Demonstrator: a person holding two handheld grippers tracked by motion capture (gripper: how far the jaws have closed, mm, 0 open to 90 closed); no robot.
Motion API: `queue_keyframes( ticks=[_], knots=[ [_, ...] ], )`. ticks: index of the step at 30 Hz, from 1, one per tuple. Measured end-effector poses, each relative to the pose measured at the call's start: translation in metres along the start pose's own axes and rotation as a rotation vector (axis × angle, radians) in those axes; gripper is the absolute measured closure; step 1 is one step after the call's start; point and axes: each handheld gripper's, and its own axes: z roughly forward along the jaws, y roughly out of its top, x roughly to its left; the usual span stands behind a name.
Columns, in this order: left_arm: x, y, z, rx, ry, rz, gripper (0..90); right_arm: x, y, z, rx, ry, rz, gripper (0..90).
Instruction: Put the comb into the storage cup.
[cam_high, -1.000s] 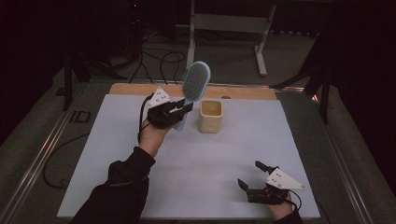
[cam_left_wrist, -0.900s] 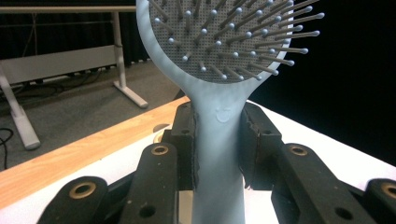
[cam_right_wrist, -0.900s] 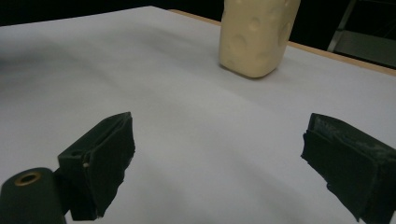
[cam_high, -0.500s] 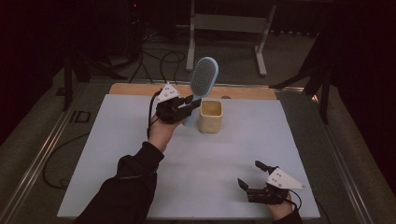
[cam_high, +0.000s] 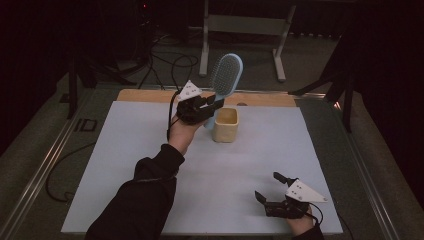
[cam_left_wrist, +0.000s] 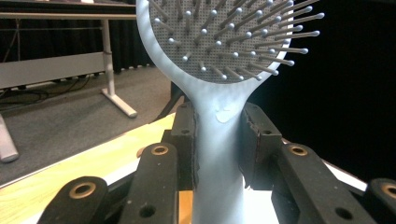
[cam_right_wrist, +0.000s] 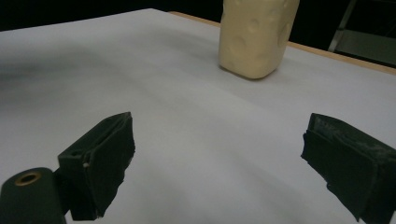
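A pale blue hairbrush (cam_high: 226, 75) (cam_left_wrist: 219, 70) stands upright in the air at the back of the table, bristle head up. My left gripper (cam_high: 214, 106) (cam_left_wrist: 218, 140) is shut on its handle, both pads pressed against it. Just right of the brush handle a cream cup (cam_high: 225, 125) (cam_right_wrist: 254, 35) stands upright on the white mat (cam_high: 150, 150). The brush's lower end hangs beside the cup's left rim. My right gripper (cam_high: 270, 187) (cam_right_wrist: 219, 158) rests low at the mat's front right, open, with nothing between its pads.
A wooden table edge (cam_high: 145, 95) runs behind the mat. Beyond it are a grey desk frame (cam_high: 245, 30) and loose cables (cam_high: 165, 60) on the floor. A metal rail (cam_high: 45, 165) borders the left side.
My left gripper has carried the hairbrush to the right, from left of the cup to right beside its rim. The right gripper has stayed in place.
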Motion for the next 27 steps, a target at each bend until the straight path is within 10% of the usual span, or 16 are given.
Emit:
queue_keyframes(
  ticks=[27],
  knots=[
    [0.007,0.008,0.047,-0.058,-0.016,-0.036,70.2,-0.002,0.000,-0.002,-0.009,0.003,0.011,8.9]
  ],
)
